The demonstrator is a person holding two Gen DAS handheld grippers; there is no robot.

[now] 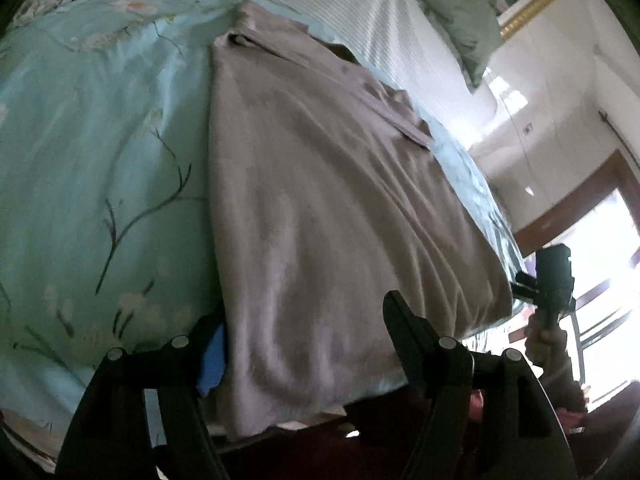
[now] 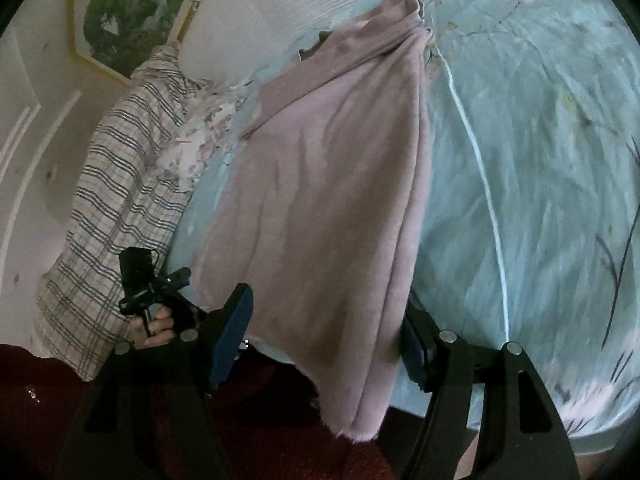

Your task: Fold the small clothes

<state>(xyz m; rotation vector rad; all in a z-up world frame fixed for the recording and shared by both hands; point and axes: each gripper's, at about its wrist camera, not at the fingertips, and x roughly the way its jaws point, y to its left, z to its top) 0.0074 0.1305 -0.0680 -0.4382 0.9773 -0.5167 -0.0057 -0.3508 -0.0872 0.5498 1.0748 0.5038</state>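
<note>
Left fingers: I see my left gripper (image 1: 304, 332) spread wide, with the near hem of the mauve garment (image 1: 320, 216) lying in the gap between the pads; nothing is pinched yet as far as I can tell.
Right fingers: my right gripper (image 2: 324, 332) is also spread wide, straddling the hanging hem of the same garment (image 2: 332, 200), cloth loose between the two sides.
Garment position: it lies on the bed (image 1: 80, 160), over the pale blue floral cover, its near end drooping past the near edge of the bed toward the dark red floor (image 2: 280, 440).
Long axis: it runs straight away from both sets of fingers, from the near edge up toward the striped pillow (image 1: 360, 20) at the head end.
Key relation: the hem is directly ahead of both grippers, each at one near corner, so neither hand is clearly nearer; I judge both are equally placed to close.
Next move, my judgement: pinch the two near corners and carry them along the long axis toward the far end.
Risk: the hem looks bunched on the right side, so I may catch several layers.
Surroundings: a plaid cloth (image 2: 120, 200) lies along the bed edge beside the garment; a framed picture (image 2: 132, 12) hangs on the wall.
</note>
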